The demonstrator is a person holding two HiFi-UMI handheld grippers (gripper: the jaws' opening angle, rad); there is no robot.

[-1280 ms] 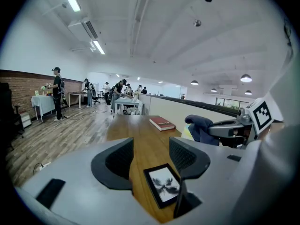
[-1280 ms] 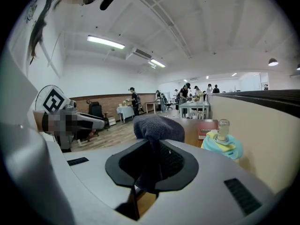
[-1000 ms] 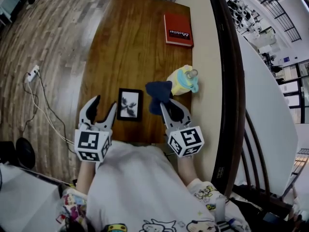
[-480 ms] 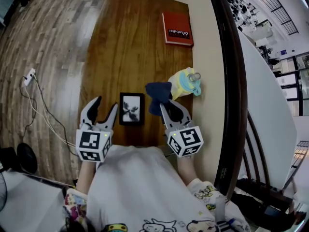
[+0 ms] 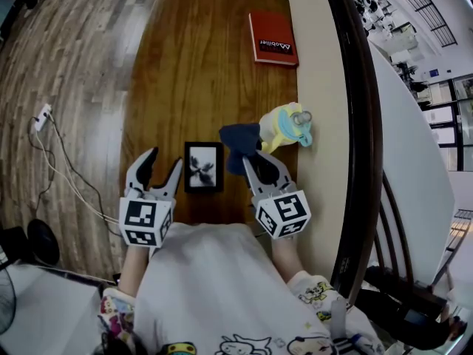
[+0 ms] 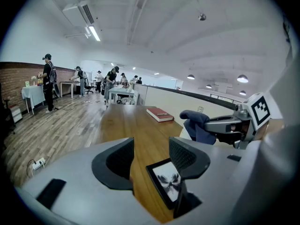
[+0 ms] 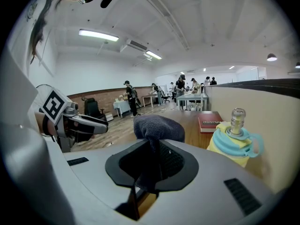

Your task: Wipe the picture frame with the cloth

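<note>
Head view looks steeply down on the tabletop [image 5: 199,65]. The left gripper view rides the left claw [image 5: 164,160], the right gripper view the right claw [image 5: 259,158], both low, close behind the jaws, facing forward. All share the red book [image 5: 273,39].

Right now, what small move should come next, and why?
Probably carry the right tongs, shut on the dark blue cloth, leftward onto the small black picture frame: the cloth is beside it, not on it. The left tongs are open and empty.
</note>
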